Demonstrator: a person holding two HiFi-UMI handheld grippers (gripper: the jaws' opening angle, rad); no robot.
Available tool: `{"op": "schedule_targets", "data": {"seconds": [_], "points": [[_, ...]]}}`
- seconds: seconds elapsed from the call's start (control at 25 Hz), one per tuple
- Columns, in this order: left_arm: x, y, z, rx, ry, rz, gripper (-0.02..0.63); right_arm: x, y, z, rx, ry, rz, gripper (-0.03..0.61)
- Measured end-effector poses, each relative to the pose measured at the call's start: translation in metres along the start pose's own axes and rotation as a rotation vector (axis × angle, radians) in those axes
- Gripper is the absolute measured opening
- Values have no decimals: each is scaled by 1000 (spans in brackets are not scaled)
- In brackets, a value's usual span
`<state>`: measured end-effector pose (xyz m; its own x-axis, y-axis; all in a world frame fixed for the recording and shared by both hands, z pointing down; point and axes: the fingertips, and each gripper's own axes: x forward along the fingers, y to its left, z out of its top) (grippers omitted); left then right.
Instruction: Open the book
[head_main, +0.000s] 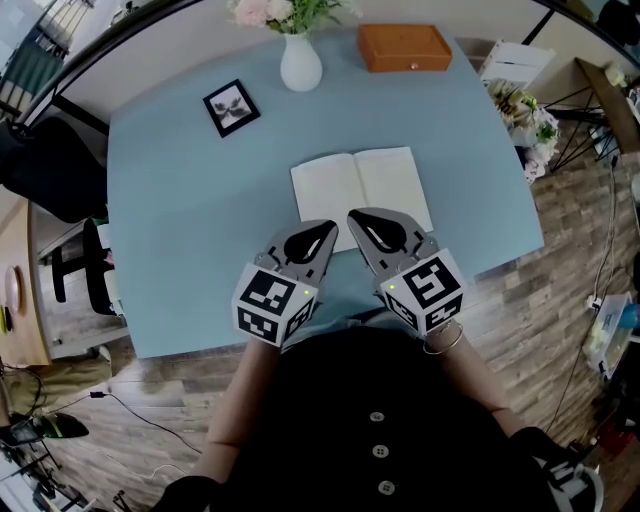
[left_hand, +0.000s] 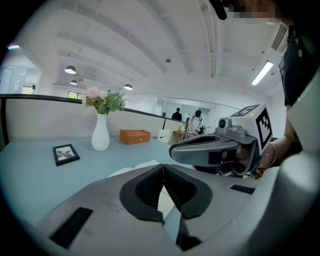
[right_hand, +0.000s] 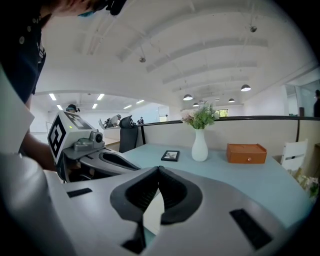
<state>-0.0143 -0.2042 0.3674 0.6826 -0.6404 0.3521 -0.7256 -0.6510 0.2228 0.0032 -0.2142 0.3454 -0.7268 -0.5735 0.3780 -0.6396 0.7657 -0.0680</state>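
Observation:
A book (head_main: 362, 190) lies open on the light blue table (head_main: 180, 220), its blank white pages facing up; a sliver of it shows as the book (left_hand: 142, 165) past the left jaws. My left gripper (head_main: 330, 228) hovers at the book's near left corner, shut and holding nothing. My right gripper (head_main: 354, 216) is beside it over the book's near edge, also shut and empty. In the left gripper view the left gripper (left_hand: 163, 166) has its tips touching, and in the right gripper view the right gripper (right_hand: 159, 170) likewise.
A white vase with flowers (head_main: 299, 58), a small black picture frame (head_main: 231, 107) and an orange wooden box (head_main: 404, 47) stand at the table's far side. A black chair (head_main: 95, 270) is at the left. Flowers and boxes (head_main: 528, 110) sit on the floor at right.

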Motion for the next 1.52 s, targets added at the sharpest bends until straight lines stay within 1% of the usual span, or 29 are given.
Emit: {"op": "schedule_targets", "data": {"seconds": [0.24,0.68,1.2,1.52], "points": [[-2,1,-4,-7,9,0,12,1,9,-6,-4,16,10,2],[-2,4,-9,-15,24,8,12,-2,7,-13,26,31,0,2],[0,-1,-16,-30,53,-15,12,-3,6,-25,60,55,8,2],[2,-2,-18,-42,56,-26,12,-2,4,-25,56,59,3,2]]}}
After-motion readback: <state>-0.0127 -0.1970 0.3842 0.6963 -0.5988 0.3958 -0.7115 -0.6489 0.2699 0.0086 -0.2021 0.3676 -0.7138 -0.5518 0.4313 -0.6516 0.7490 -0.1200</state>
